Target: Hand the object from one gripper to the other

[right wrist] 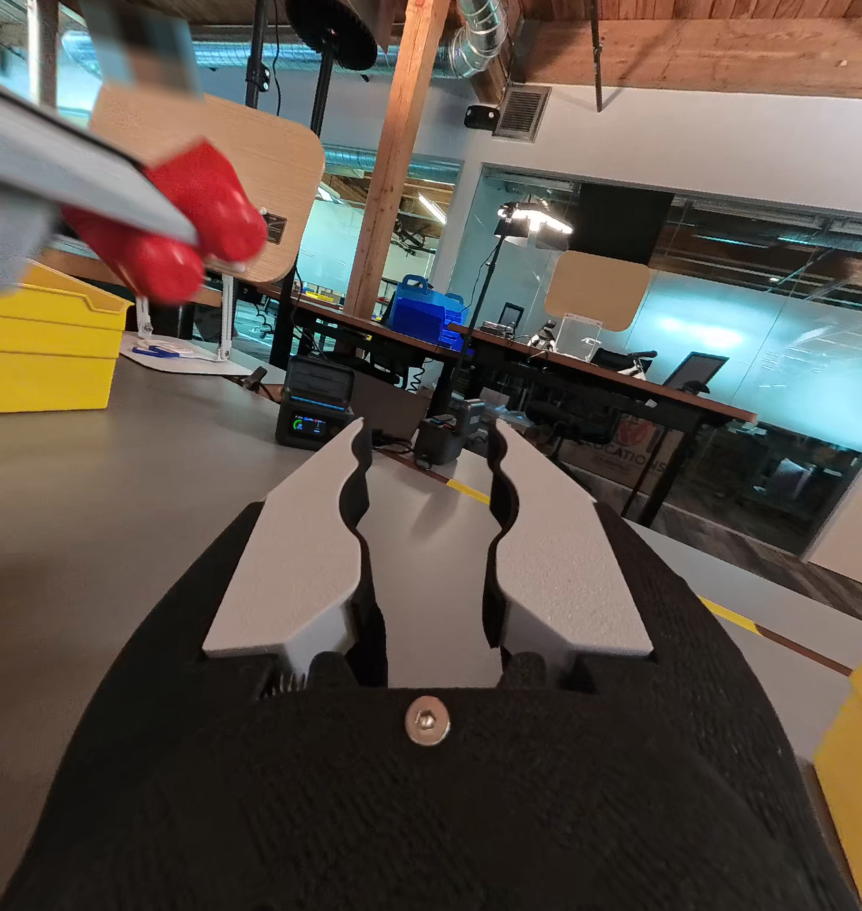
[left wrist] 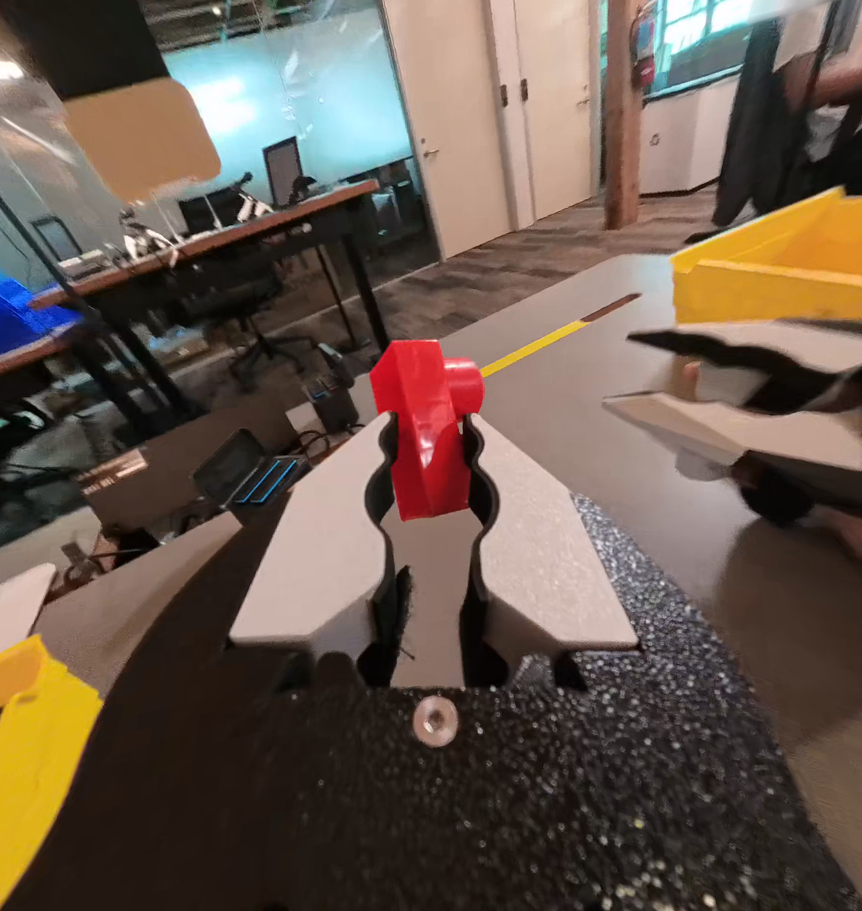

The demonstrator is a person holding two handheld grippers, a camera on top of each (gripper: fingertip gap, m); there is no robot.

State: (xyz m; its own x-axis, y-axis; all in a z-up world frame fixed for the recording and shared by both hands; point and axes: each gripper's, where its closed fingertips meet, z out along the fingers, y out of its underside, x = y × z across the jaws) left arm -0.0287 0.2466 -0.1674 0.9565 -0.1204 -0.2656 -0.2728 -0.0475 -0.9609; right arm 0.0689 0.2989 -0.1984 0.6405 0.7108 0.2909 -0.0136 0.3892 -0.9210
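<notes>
Red plastic, a blocky piece with a round stub on its far right side, sits clenched in our left claw (left wrist: 429, 419). We call it the red object (left wrist: 426, 434). It is pinched low between the wavy inner faces near the fingertips, lifted clear of the grey desk (left wrist: 592, 429), and its long axis runs roughly along the fingers, pointing up and away from the palm, so the top half and the stub stand free beyond the tips.

Our right claw (right wrist: 429, 438) is released and empty; between its grey fingers we see only bare desk. From the left wrist view it comes in from the right (left wrist: 621, 369), its tips aimed at the object yet apart from it. From the right wrist view the object (right wrist: 192, 222) hangs up and to the left, well off the line between our right fingers.

So we judge the handover not yet begun: the right claw must swing left and rise until its gap straddles the free upper end. Yellow bins (left wrist: 784, 276) stand on the desk behind, clear of the path.
</notes>
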